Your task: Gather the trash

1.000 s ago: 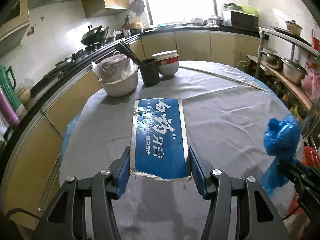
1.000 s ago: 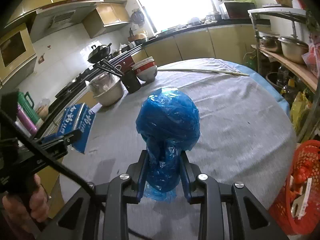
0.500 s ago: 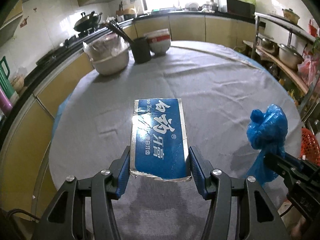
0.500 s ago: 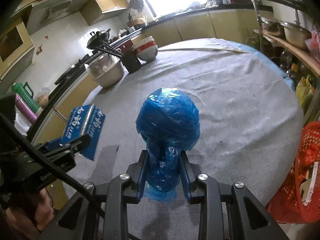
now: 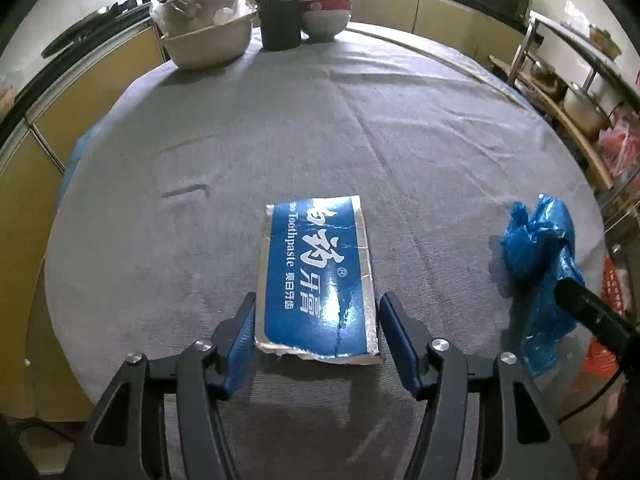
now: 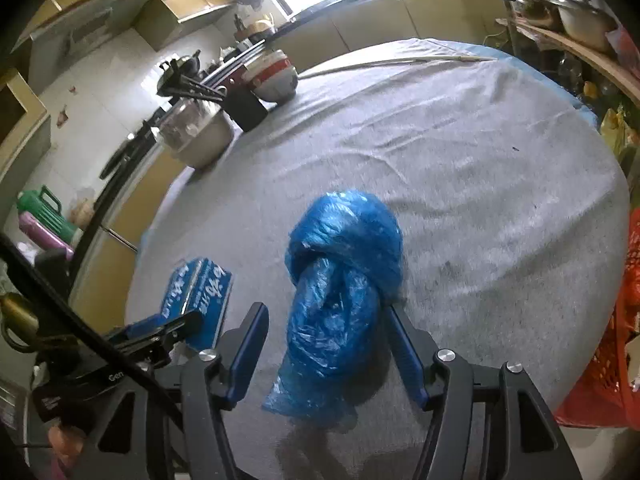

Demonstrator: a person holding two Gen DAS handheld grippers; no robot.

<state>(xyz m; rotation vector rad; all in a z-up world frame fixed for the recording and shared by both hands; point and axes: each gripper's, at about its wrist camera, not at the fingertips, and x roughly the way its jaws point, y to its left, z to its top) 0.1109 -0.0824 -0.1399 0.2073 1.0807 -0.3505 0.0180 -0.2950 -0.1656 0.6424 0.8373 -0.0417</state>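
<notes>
Left wrist: left tongs (image 5: 318,332) just widened, toothpaste box (image 5: 318,276) loose between; right tongs (image 6: 326,350) parted, blue bag (image 6: 340,292) seemingly released.

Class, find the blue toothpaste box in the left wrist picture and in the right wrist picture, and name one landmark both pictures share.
Left wrist view: the toothpaste box lies low in the centre, flat on the grey cloth, between the open blue pads.
Right wrist view: the toothpaste box sits at lower left, left of the blue plastic bag.
Shared landmark: the black cup between the covered metal bowl and the stacked bowls.
</notes>
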